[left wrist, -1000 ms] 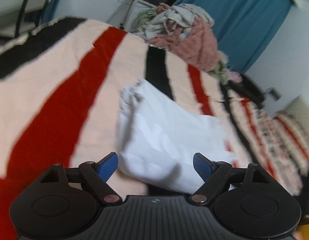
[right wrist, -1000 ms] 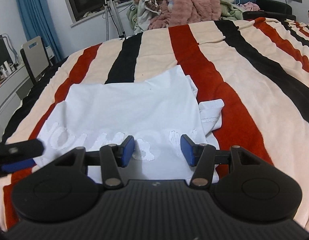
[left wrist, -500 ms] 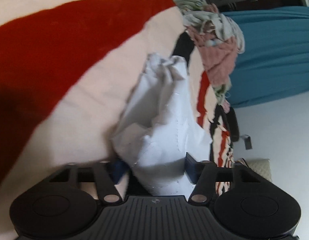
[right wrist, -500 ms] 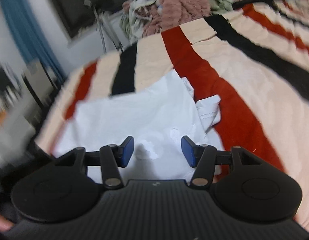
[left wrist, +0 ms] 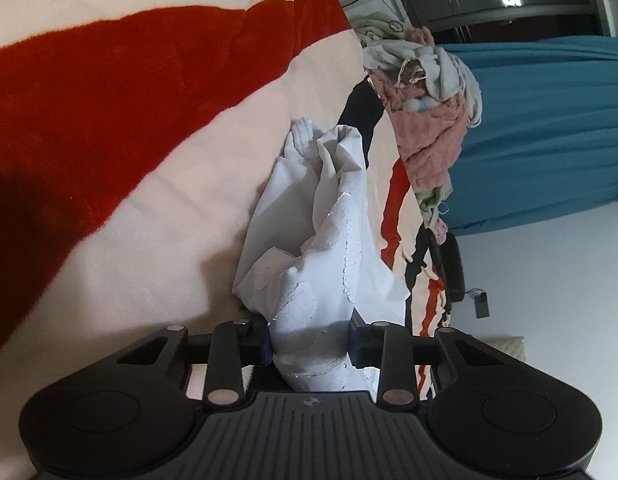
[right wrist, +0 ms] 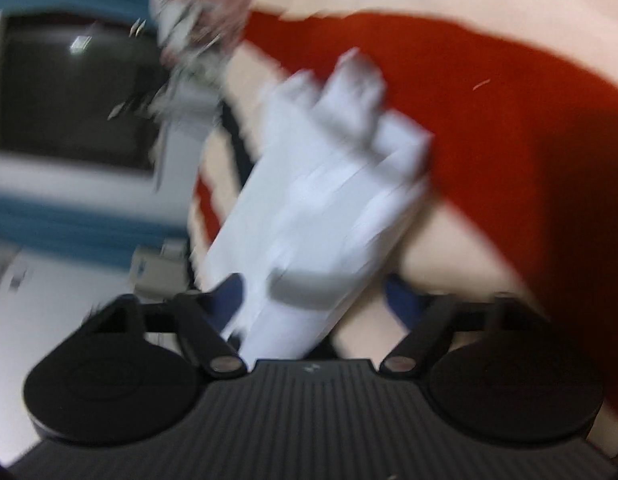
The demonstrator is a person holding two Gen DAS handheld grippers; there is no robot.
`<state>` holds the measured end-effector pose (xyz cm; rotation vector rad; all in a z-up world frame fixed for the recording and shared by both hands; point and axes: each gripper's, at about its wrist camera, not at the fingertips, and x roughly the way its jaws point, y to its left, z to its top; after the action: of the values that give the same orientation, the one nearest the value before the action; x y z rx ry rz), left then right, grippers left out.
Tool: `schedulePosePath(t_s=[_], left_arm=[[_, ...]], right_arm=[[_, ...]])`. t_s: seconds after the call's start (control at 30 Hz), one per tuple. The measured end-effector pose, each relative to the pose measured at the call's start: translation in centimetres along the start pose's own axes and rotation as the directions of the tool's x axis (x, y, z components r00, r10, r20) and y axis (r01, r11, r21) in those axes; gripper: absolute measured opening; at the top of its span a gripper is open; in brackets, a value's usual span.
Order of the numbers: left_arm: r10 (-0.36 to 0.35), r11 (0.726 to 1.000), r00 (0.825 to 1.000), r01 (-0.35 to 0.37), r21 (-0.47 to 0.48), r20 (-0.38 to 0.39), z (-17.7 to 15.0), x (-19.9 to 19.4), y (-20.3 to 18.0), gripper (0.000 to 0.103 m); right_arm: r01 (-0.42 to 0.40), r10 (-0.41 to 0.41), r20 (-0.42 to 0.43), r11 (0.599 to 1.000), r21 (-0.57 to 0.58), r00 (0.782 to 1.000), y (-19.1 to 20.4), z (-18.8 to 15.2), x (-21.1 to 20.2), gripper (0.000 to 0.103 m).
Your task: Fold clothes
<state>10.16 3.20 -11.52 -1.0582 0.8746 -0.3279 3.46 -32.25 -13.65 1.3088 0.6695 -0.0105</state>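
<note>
A white T-shirt point(left wrist: 321, 232) lies bunched on a bed with a cream, red and black striped blanket point(left wrist: 109, 120). My left gripper point(left wrist: 311, 344) is shut on a thick fold of the shirt, and the cloth rises crumpled away from the jaws. In the blurred right wrist view the same shirt point(right wrist: 321, 184) runs between the blue pads of my right gripper point(right wrist: 313, 292). Those jaws stand wide apart, with cloth against the left pad only. Both views are rolled sideways.
A heap of pink and pale laundry point(left wrist: 425, 120) sits at the far end of the bed. Blue curtains point(left wrist: 549, 132) hang behind it. A dark screen point(right wrist: 77, 92) stands beyond the bed in the right wrist view.
My left gripper closed on the shirt's edge and rolled sideways, bunching the cloth. My right gripper swung fast and rolled too, with the shirt now between its open jaws.
</note>
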Motion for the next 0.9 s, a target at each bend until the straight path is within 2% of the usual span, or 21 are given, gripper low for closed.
schedulePosePath(t_s=[0.1, 0.2, 0.23, 0.27, 0.47, 0.57, 0.67, 0.8, 0.9], left_arm=[[-0.006, 1.0, 1.0, 0.006, 0.005, 0.002, 0.2, 0.3, 0.0, 0.035], [-0.011, 1.0, 1.0, 0.011, 0.02, 0.0, 0.2, 0.5, -0.3, 0.035], [-0.014, 1.0, 1.0, 0.014, 0.024, -0.003, 0.2, 0.6, -0.4, 0.034], [-0.016, 0.999, 1.0, 0.016, 0.029, -0.006, 0.2, 0.6, -0.6, 0.034], [-0.017, 0.997, 0.999, 0.02, 0.076, -0.036, -1.0, -1.2, -4.2, 0.033], [-0.046, 0.995, 0.995, 0.053, 0.085, -0.087, -1.9, -2.3, -7.5, 0.033], [-0.06, 0.993, 0.988, 0.073, 0.092, -0.139, -3.1, -2.5, -11.2, 0.033], [-0.038, 0.996, 0.971, 0.057, 0.071, -0.238, -4.2, -0.2, -16.3, 0.033], [0.013, 0.995, 0.956, 0.018, 0.103, -0.292, -4.9, 3.2, -20.1, 0.033]], right_arm=[[0.013, -0.015, 0.053, 1.0, 0.026, 0.998, -0.5, 0.8, 0.5, 0.055], [0.034, -0.031, 0.085, 0.999, -0.033, 0.996, 0.3, 0.6, 0.5, 0.036], [0.031, -0.025, 0.097, 0.998, -0.055, 0.995, 0.6, 0.5, 0.3, 0.027], [0.027, -0.019, 0.109, 0.997, -0.075, 0.994, 0.9, 0.4, -0.2, 0.025], [0.01, 0.025, 0.193, 0.984, -0.179, 0.981, 3.5, -0.7, -5.0, 0.023], [-0.051, 0.092, 0.25, 0.985, -0.164, 0.964, 4.5, -0.2, -9.0, 0.023], [-0.061, 0.122, 0.31, 0.978, -0.198, 0.943, 5.9, 0.5, -12.9, 0.022], [-0.047, 0.119, 0.367, 0.979, -0.198, 0.923, 7.4, 4.0, -16.5, 0.023], [-0.009, 0.067, 0.373, 0.988, -0.157, 0.925, 7.7, 8.1, -17.0, 0.023]])
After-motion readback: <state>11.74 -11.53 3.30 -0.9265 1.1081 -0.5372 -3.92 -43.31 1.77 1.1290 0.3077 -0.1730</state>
